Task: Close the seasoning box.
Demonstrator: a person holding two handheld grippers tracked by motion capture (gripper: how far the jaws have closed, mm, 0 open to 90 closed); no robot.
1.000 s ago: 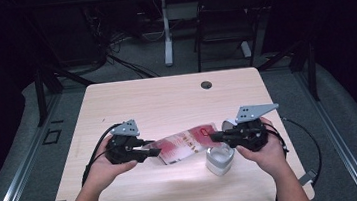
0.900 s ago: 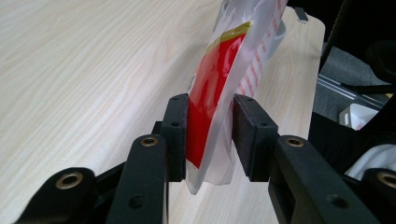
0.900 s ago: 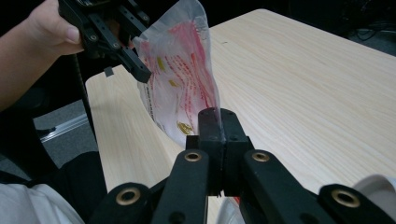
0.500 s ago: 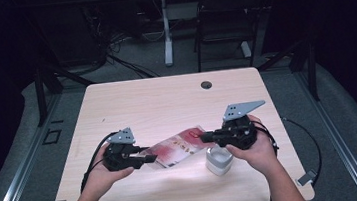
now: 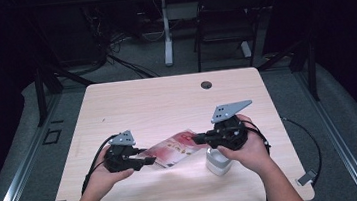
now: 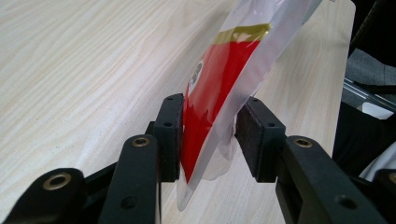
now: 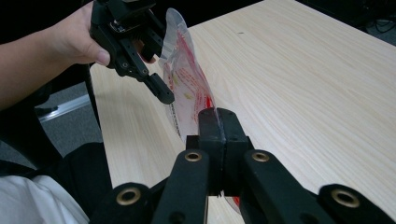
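On the table [image 5: 131,100], the pouch [image 5: 174,148] spans between the left gripper [image 5: 145,160] at its 9 o'clock end and the right gripper [image 5: 198,138] at its 3 o'clock end. The white container [image 5: 218,162] stands at the pouch's 4 o'clock, under the right gripper. A grommet hole [image 5: 206,85] lies toward 12 o'clock.

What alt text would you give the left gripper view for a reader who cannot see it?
A red and clear plastic pouch with a gold band hangs between the left tool's two black jaws, which have just been opening; a gap shows at the right pad. Behind lies the pale wooden table.
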